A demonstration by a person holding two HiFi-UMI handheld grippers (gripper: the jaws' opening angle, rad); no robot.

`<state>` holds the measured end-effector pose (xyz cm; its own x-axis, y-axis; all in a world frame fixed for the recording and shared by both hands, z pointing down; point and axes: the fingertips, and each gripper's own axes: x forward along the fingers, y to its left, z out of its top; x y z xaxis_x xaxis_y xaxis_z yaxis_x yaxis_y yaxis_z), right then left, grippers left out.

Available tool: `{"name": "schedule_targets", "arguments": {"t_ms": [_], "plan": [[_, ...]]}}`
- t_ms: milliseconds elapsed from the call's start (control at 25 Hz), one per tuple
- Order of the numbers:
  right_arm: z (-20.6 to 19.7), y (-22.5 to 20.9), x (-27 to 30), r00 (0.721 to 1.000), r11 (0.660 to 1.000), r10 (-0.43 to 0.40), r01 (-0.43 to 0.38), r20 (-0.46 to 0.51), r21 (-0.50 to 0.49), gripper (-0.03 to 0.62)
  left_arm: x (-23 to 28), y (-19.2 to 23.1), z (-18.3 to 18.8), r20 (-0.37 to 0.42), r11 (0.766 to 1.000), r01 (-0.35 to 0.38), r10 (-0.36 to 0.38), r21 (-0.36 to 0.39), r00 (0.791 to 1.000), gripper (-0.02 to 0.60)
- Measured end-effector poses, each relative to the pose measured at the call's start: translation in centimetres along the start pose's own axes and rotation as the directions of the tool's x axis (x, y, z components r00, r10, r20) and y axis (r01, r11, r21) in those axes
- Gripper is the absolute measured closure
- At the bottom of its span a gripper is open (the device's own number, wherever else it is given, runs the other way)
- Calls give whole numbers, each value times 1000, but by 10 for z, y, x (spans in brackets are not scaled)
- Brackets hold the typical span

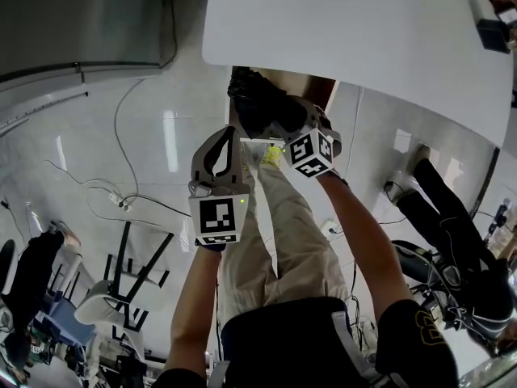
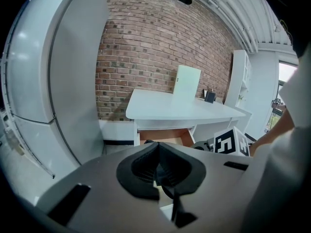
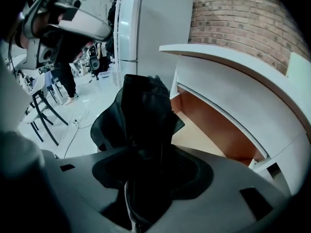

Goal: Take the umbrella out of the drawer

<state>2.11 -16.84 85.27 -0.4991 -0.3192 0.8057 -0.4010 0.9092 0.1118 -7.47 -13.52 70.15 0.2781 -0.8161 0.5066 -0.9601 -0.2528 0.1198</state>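
The right gripper (image 3: 146, 171) has its fingers clamped on the black umbrella (image 3: 143, 110), held up just in front of the open drawer (image 3: 206, 127) under the white table (image 1: 363, 39). The left gripper (image 2: 156, 166) hangs beside it, fingers closed together on nothing.

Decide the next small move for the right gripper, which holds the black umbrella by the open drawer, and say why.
Probably draw the right gripper back toward the person. It is shut on the folded black umbrella, whose far end sits close to the open drawer and the edge of the white desk; backing off should clear both.
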Motion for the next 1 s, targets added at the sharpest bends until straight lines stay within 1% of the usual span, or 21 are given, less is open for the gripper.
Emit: {"name": "schedule_targets", "arguments": {"t_ms": [200, 360, 480, 680, 1000], "plan": [[14, -3, -22, 999, 1000, -29, 29, 42, 8, 352, 1, 5, -3, -6, 1000, -13, 13, -10, 1000, 563], [29, -3, -43, 997, 999, -43, 43, 63, -8, 352, -3, 7, 5, -4, 1000, -15, 15, -20, 1000, 563], [40, -3, -60, 997, 999, -43, 44, 69, -13, 352, -7, 3, 21, 7, 1000, -11, 12, -16, 1000, 563], [54, -6, -88, 997, 999, -40, 40, 72, 6, 352, -19, -3, 52, 23, 1000, -3, 3, 0, 1000, 563], [76, -10, -139, 996, 999, -44, 42, 79, 21, 353, -40, -6, 91, 19, 1000, -5, 5, 25, 1000, 563]]}}
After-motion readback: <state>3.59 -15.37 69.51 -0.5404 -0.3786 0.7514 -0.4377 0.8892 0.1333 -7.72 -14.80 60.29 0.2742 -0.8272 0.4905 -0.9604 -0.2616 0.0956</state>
